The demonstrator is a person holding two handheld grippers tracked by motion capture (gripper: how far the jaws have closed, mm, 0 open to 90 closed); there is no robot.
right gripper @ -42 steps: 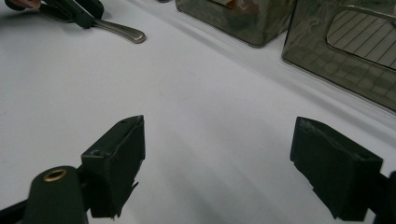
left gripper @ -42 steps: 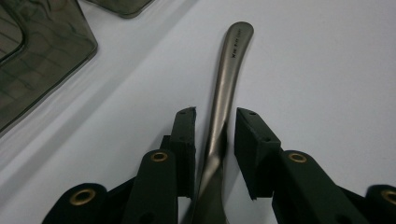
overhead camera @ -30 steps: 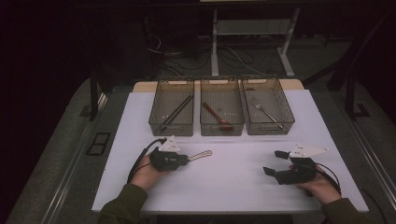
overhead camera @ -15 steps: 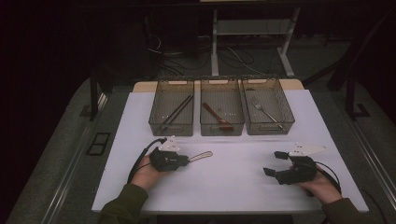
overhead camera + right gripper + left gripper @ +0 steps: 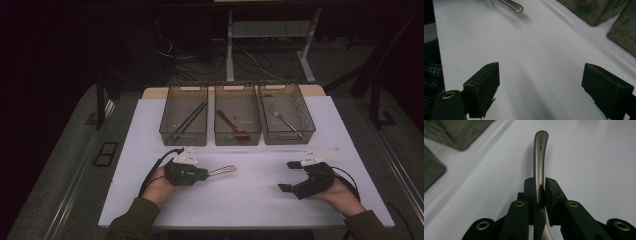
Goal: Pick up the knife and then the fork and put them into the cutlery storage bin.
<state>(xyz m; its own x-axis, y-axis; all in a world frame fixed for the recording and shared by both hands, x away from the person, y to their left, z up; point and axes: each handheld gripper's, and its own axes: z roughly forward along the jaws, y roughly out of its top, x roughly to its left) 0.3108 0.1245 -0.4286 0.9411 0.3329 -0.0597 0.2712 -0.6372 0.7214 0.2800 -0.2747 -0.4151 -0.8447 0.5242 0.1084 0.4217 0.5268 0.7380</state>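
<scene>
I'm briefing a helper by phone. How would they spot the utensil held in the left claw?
On the white table, look in front of the three clear bins, at the left claw. Its jaws are clamped on a metal utensil handle, whose rounded end points right. Every other utensil lies inside a bin.

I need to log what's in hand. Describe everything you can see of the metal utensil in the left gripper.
The metal utensil is a dull silver-grey piece of cutlery with a slim, gently curved handle, rounded at its end and stamped with small lettering. The left gripper is shut on the handle. Its working end is hidden behind the jaws. It lies roughly level just above the white table, pointing toward the right gripper.
</scene>
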